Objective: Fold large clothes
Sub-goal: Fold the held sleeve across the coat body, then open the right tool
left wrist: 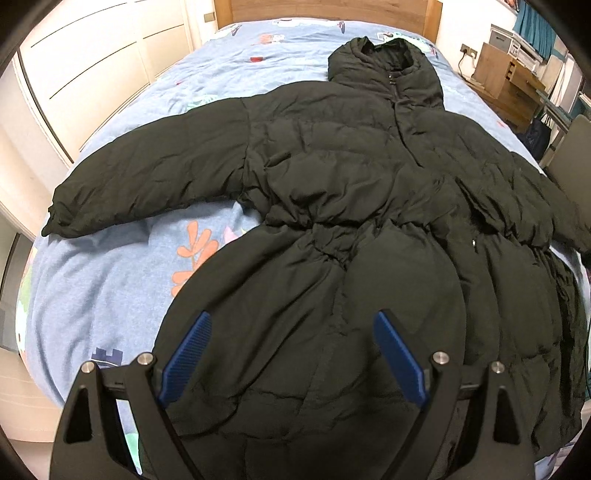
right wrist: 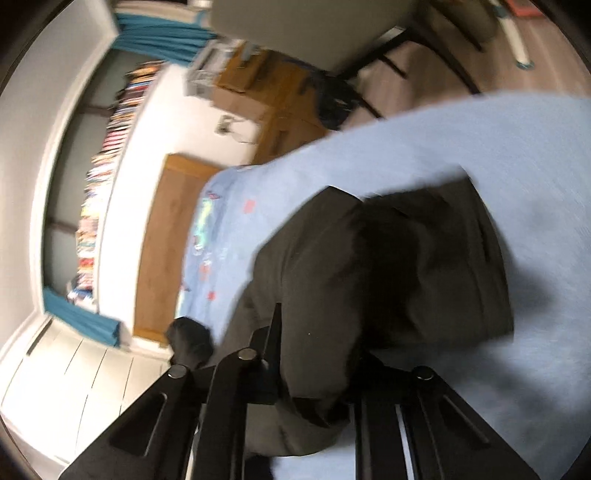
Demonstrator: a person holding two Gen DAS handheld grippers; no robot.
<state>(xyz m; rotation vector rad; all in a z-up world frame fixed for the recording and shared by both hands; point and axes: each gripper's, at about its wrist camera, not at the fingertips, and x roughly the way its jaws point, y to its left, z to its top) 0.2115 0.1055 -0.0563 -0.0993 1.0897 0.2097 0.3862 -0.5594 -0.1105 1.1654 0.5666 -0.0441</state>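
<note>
A black hooded puffer coat (left wrist: 354, 192) is spread front-up on a bed covered by a light blue patterned bedspread (left wrist: 110, 280), with its hood (left wrist: 384, 70) toward the wooden headboard (left wrist: 325, 9) and its hem nearest the camera. The fabric is quilted and deeply creased, and it is gathered at the waist by a drawn-in seam, below which the skirt flares in puffy folds. One sleeve (left wrist: 147, 184) is stretched out sideways toward the white wardrobe doors (left wrist: 92, 66), its cuff lying on the bedspread. The left gripper (left wrist: 291, 317) is held over the lower part of the coat, its blue-padded fingers (left wrist: 188, 358) spread wide apart with nothing between them. In the blurred, tilted right wrist view, dark coat fabric (right wrist: 369, 277) is seen bunched between the arms of the right gripper (right wrist: 317, 369); the fingertips are hidden by cloth and blur, so its closure cannot be told.
</note>
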